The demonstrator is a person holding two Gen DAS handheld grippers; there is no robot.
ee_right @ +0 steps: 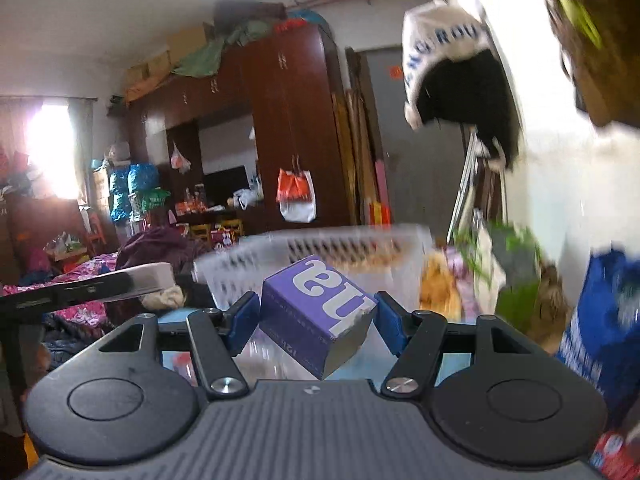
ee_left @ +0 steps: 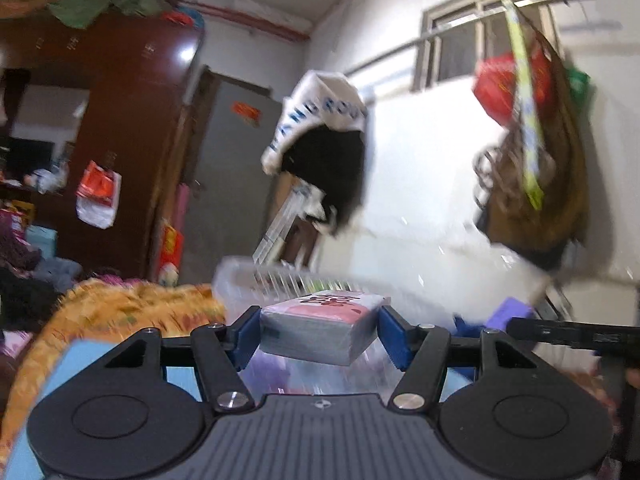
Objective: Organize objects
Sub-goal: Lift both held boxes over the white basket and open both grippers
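My left gripper (ee_left: 316, 332) is shut on a flat grey pack with a pink label (ee_left: 320, 326), held level in front of a white slotted plastic basket (ee_left: 280, 276). My right gripper (ee_right: 316, 320) is shut on a purple box with white letters (ee_right: 316, 314), tilted on one corner, in front of the same white basket (ee_right: 320, 248). The purple box also shows in the left wrist view (ee_left: 514, 312) at the right, with the other gripper's black body behind it. Both views are blurred by motion.
An orange patterned blanket (ee_left: 120, 312) lies at the left. A dark wood wardrobe (ee_right: 280, 120) and a grey door (ee_right: 400, 128) stand behind. Bags hang on the white wall (ee_left: 420, 180) at the right. A blue bag (ee_right: 600, 320) stands at the right.
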